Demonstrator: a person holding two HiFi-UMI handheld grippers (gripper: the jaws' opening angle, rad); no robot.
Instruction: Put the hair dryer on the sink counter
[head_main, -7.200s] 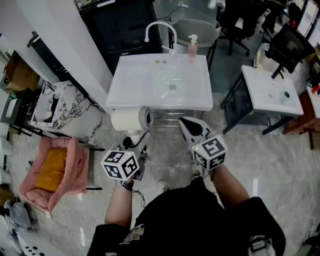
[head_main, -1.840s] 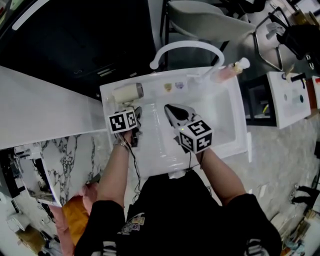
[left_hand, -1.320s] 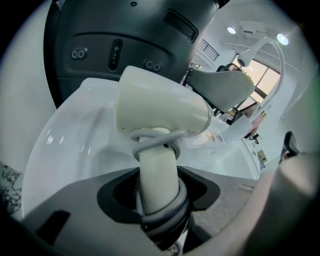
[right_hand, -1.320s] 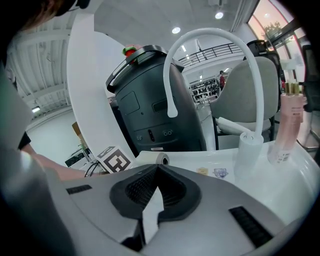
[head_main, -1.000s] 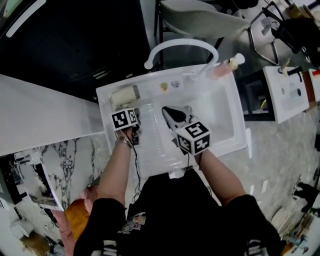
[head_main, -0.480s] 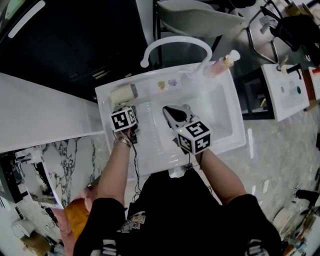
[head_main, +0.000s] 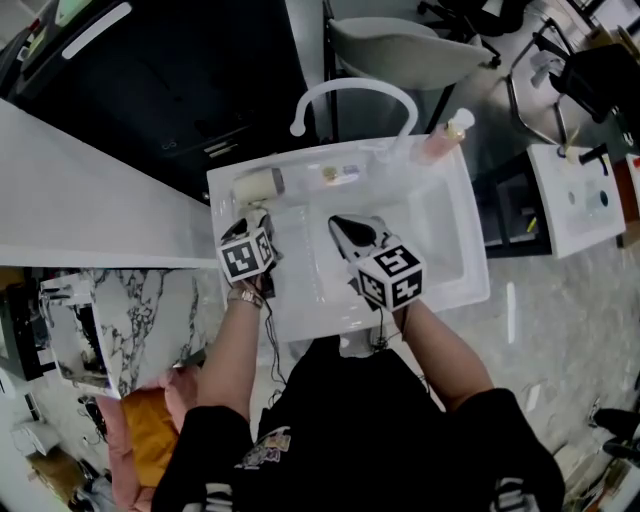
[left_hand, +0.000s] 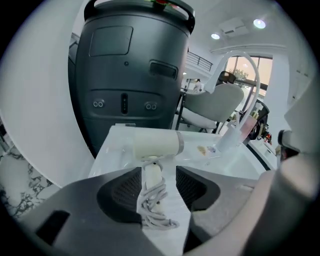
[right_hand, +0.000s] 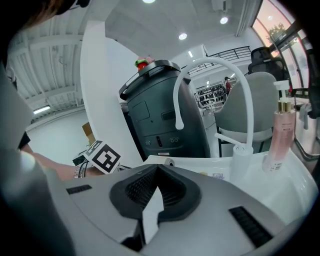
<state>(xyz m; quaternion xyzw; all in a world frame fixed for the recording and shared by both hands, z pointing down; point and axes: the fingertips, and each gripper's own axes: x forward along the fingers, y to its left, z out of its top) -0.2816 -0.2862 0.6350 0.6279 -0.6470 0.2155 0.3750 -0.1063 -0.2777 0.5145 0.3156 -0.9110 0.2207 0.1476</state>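
The cream hair dryer (head_main: 258, 184) lies on the white sink counter (head_main: 300, 300) at its far left corner. In the left gripper view its barrel (left_hand: 156, 144) rests on the counter, and its handle and bundled grey cord (left_hand: 155, 205) trail back between my jaws. My left gripper (head_main: 254, 224) is open just behind it; the jaws stand either side of the handle with a gap (left_hand: 157, 187). My right gripper (head_main: 352, 230) hovers over the drainboard beside the basin, shut with nothing in it (right_hand: 157, 172).
A curved white faucet (head_main: 350, 95) and a pink pump bottle (head_main: 443, 135) stand at the counter's back edge, with small packets (head_main: 340, 174) beside them. The basin (head_main: 430, 225) lies to the right. A dark bin (left_hand: 132, 75) stands behind the counter, a white wall (head_main: 90, 190) to the left.
Seven seconds ago my left gripper carried the dryer in front of the sink; now it lies on the counter. Over the last half second that gripper drew back slightly from it.
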